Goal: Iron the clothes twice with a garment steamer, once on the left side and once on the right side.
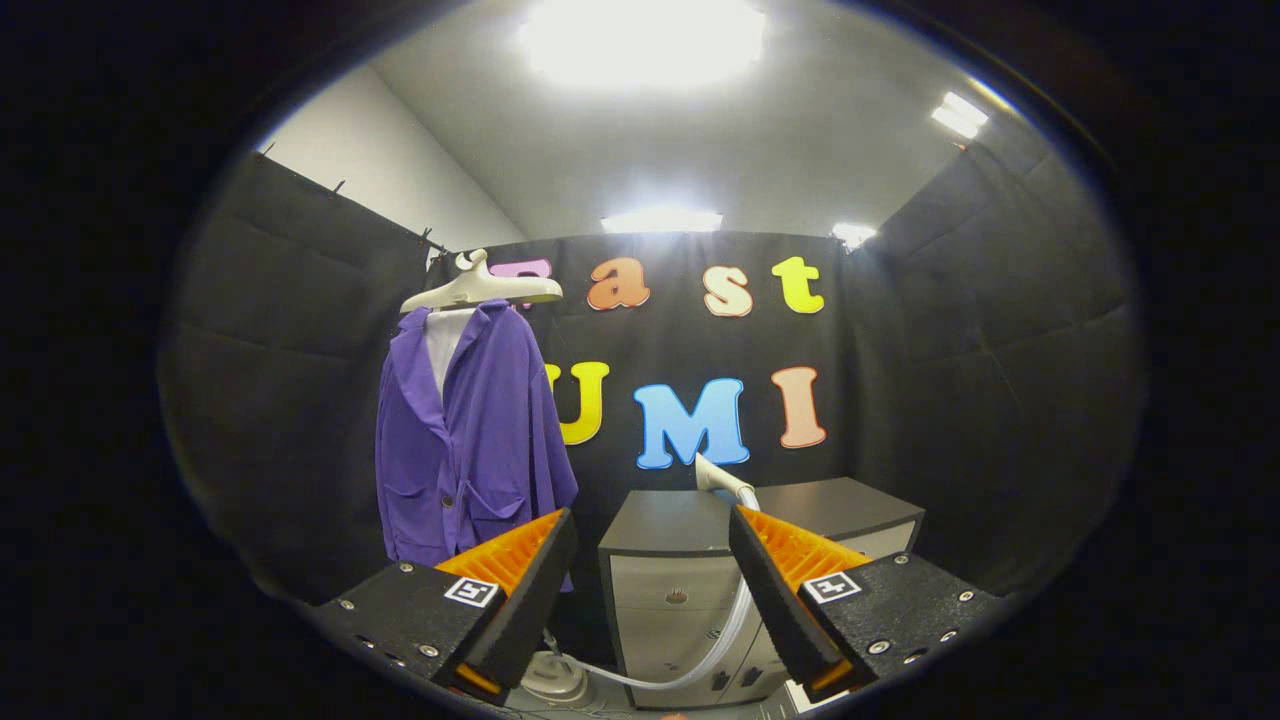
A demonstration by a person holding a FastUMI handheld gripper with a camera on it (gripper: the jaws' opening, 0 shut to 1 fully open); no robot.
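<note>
Fisheye view from a camera riding on the hand-held gripper [652, 560], looking forward along its two fingers into a booth.

The camera sits just behind the fingers, which stand apart with nothing between them. It faces the back wall level and slightly upward, taking in the ceiling lights. It is well back from the scene: a purple jacket [470, 440] on a hanger [480, 288] beyond the left finger, a low cabinet [690, 575] ahead between the fingers, a steamer head [722, 478] on top.

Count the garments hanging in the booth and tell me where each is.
1: a purple jacket on a pale hanger, beyond the left finger of the open gripper, left of the cabinet. A white layer inside its collar may be another garment.
</note>
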